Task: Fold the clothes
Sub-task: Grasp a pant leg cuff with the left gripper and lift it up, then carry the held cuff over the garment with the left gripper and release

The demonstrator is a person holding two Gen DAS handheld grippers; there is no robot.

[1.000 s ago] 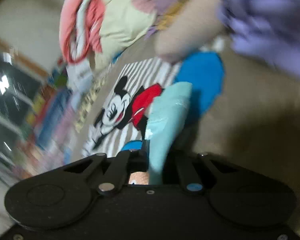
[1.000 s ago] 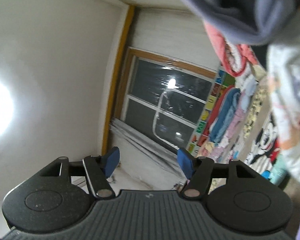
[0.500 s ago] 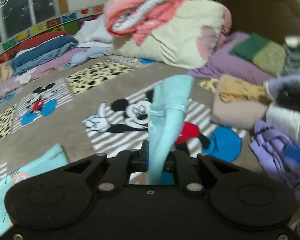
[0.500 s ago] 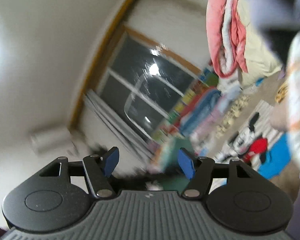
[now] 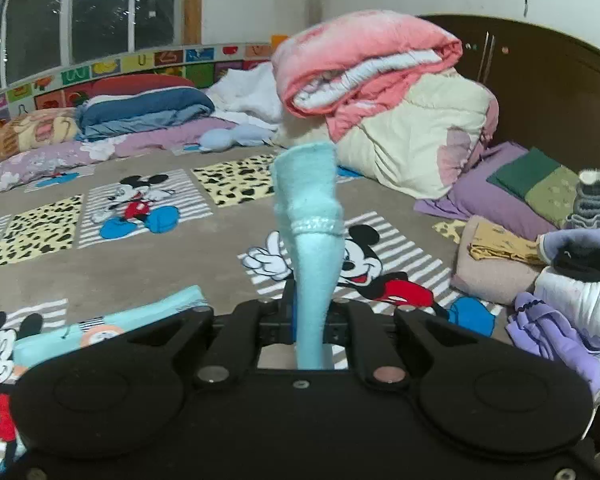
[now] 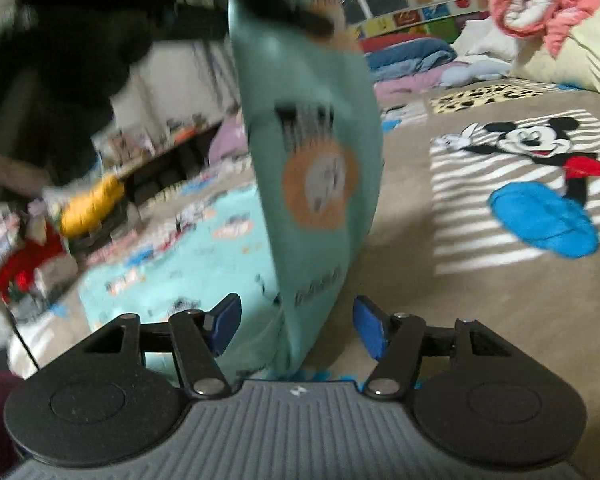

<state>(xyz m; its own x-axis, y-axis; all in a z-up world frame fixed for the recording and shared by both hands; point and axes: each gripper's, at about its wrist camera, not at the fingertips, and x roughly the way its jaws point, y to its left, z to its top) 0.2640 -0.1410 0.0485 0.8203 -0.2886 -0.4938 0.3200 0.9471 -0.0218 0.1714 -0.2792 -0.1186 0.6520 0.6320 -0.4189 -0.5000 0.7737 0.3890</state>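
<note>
A light teal garment (image 5: 312, 240) sticks up between the fingers of my left gripper (image 5: 310, 316), which is shut on it; its cuffed end stands above the jaws. More of the teal cloth (image 5: 100, 332) lies on the brown Mickey Mouse blanket (image 5: 140, 264) at lower left. In the right wrist view the same teal garment (image 6: 312, 168), with an orange round print, hangs down from the dark left gripper above. Its lower edge drops between the blue pads (image 6: 370, 330) of my right gripper (image 6: 296, 326), which is open and not touching it.
A pile of folded pink and cream quilts (image 5: 384, 92) sits at the back. Blue and purple bedding (image 5: 140, 112) lines the far edge under a window. Folded clothes (image 5: 496, 256) and a purple and white heap (image 5: 572, 312) lie at right. Cluttered shelves (image 6: 112, 168) stand left.
Both grippers swung down from pointing at the ceiling and wall to facing the bed. The left kept its hold on the teal garment; the right now sits under the garment's hanging edge.
</note>
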